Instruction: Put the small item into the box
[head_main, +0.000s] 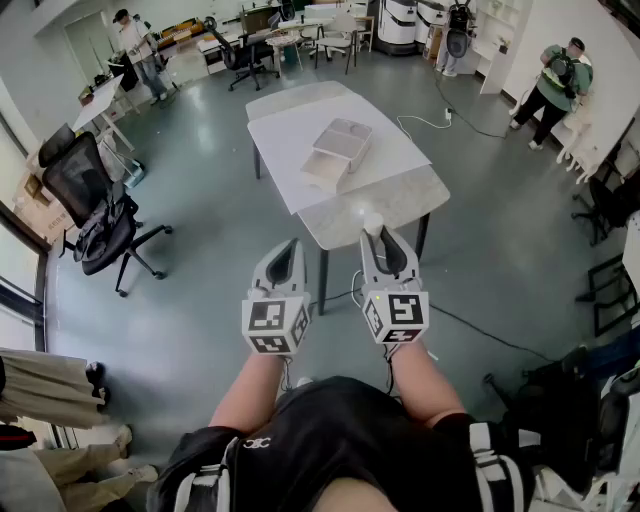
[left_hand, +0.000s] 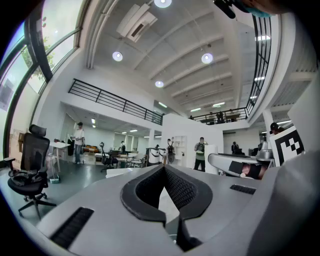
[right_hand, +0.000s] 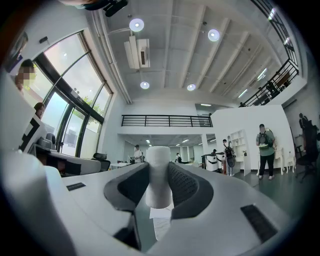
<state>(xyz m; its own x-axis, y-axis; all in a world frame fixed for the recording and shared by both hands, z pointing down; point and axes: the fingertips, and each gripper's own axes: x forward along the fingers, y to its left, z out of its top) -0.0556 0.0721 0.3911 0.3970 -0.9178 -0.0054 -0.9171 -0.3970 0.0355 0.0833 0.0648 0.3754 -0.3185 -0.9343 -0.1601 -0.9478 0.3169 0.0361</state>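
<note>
Left tongs (left_hand: 163, 167): mine are closed tip to tip, with nothing between them.
Right tongs (right_hand: 159, 165): mine are clamped on the small item.
Small item (right_hand: 159, 176): a white cylinder, upright between my right pads and held in the air.
Box (head_main: 338, 152): pale and open, lying on the bench (head_main: 400, 195) ahead, well apart from the item.

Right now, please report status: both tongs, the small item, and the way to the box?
Left tongs shut, empty. Right tongs shut on white cylinder. Box open on table ahead, not yet reached. Nothing in the way.
</note>
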